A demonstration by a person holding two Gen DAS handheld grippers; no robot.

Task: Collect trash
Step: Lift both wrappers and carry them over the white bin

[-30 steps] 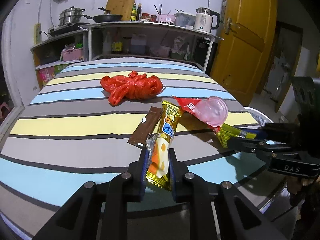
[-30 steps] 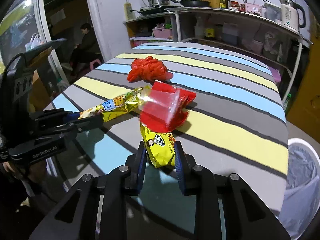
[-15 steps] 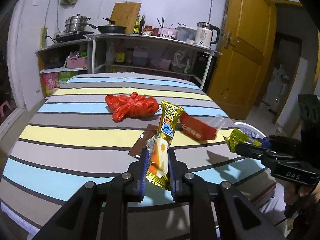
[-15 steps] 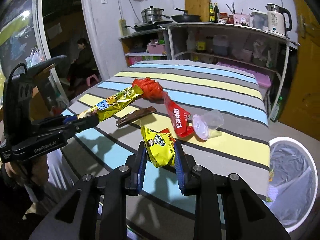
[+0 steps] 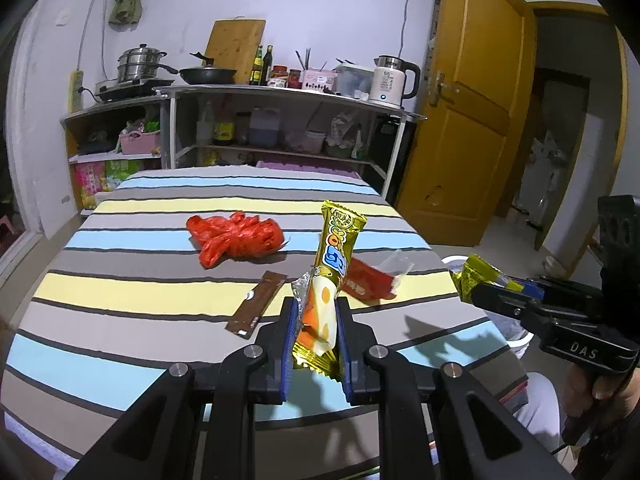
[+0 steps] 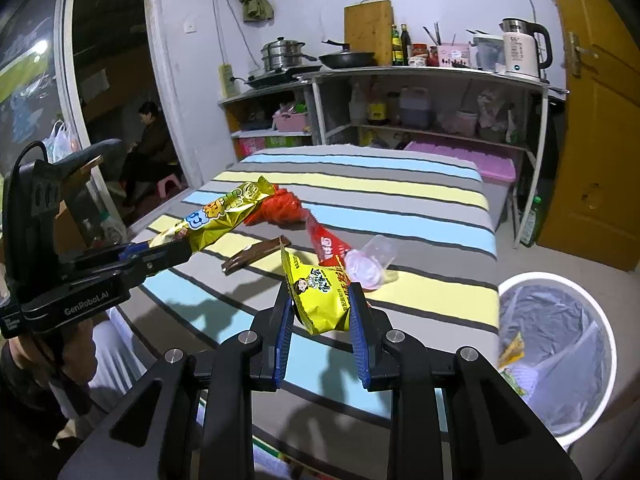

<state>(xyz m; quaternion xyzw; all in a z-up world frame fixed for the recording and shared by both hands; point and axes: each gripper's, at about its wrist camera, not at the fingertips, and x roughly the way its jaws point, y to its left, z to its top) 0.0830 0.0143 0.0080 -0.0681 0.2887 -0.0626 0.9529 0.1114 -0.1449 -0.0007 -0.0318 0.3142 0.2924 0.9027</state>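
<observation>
My left gripper [image 5: 316, 312] is shut on a long gold snack wrapper [image 5: 334, 264] that sticks up above the striped table [image 5: 120, 292]. My right gripper [image 6: 322, 304] is shut on a yellow snack packet [image 6: 318, 298], lifted off the table. Still on the cloth lie a crumpled red plastic bag [image 5: 236, 238], a brown wrapper [image 5: 256, 304], a red packet [image 5: 366, 284] and a clear plastic cup [image 6: 370, 262]. A white trash bin [image 6: 560, 354] with a grey liner stands on the floor at the table's right end.
Behind the table runs a shelf unit [image 5: 280, 128] with pots, bottles and a kettle [image 5: 390, 80]. A yellow door [image 5: 472, 120] is at the right. A person [image 6: 150, 140] sits in the doorway at the far left.
Both grippers have risen and pulled back from the table with their wrappers. The red packet and clear cup have slipped off the yellow packet and now lie on the cloth.
</observation>
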